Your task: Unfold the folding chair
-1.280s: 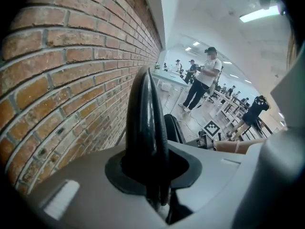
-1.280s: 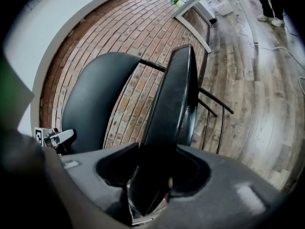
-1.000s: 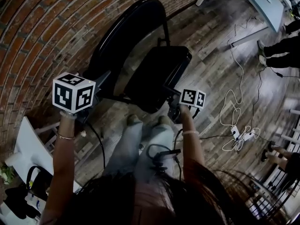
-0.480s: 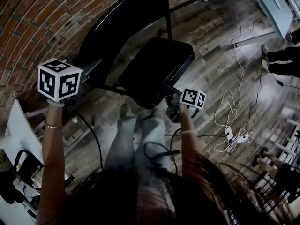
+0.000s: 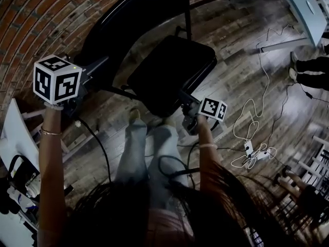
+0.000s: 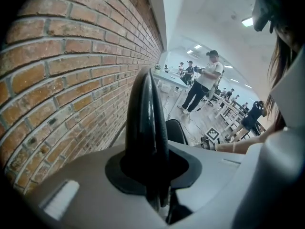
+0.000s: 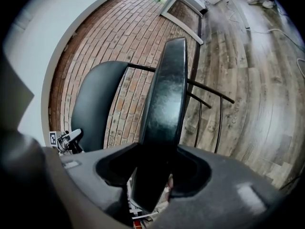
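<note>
Seat [image 5: 172,71] of the black folding chair [image 5: 128,24] stands out from the backrest [image 5: 118,35], angled away from it. The chair is on the wooden floor [image 5: 231,45] close to the brick wall [image 5: 41,14], just ahead of the person's legs [image 5: 149,153]. The right gripper [image 5: 185,99] is clamped on the seat's near edge. The left gripper [image 5: 97,68] is clenched on the backrest's side edge. A white cable [image 5: 252,127] lies on the floor toward the right.
</note>
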A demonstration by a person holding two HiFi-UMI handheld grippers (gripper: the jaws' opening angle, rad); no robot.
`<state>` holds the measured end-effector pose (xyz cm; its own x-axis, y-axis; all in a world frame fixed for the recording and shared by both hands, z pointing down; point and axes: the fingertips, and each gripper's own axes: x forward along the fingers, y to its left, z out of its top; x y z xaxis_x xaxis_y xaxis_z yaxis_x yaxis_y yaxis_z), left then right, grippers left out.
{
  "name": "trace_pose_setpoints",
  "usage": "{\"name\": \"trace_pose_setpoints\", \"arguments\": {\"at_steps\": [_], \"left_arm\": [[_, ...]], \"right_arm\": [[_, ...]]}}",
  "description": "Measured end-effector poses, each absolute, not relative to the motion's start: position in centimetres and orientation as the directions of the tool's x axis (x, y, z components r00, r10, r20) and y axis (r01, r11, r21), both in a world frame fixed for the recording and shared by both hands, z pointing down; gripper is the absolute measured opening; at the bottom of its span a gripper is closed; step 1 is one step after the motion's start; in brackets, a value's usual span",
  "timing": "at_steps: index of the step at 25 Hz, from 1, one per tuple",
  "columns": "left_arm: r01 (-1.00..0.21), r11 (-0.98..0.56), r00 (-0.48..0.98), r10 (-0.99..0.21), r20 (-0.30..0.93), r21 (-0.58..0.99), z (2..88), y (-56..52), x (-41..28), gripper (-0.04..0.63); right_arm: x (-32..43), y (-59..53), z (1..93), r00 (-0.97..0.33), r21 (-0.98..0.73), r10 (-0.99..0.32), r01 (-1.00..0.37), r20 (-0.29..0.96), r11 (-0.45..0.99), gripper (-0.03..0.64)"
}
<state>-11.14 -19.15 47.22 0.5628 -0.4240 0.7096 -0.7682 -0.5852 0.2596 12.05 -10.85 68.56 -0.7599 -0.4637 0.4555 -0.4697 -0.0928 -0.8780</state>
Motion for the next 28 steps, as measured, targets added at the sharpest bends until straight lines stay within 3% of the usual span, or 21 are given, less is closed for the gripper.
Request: {"name": "trace_pose_setpoints", "arguments": {"at_steps": [28], "left_arm": [[-0.767, -0.582, 0.574, -0.432, 0.696, 0.271, 48.7, -17.3, -8.8, 0.064]], "right_arm": [[17.3, -6.6, 73.2, -0.800, -0.906, -0.438, -0.412, 0.411, -0.099, 0.196]]}}
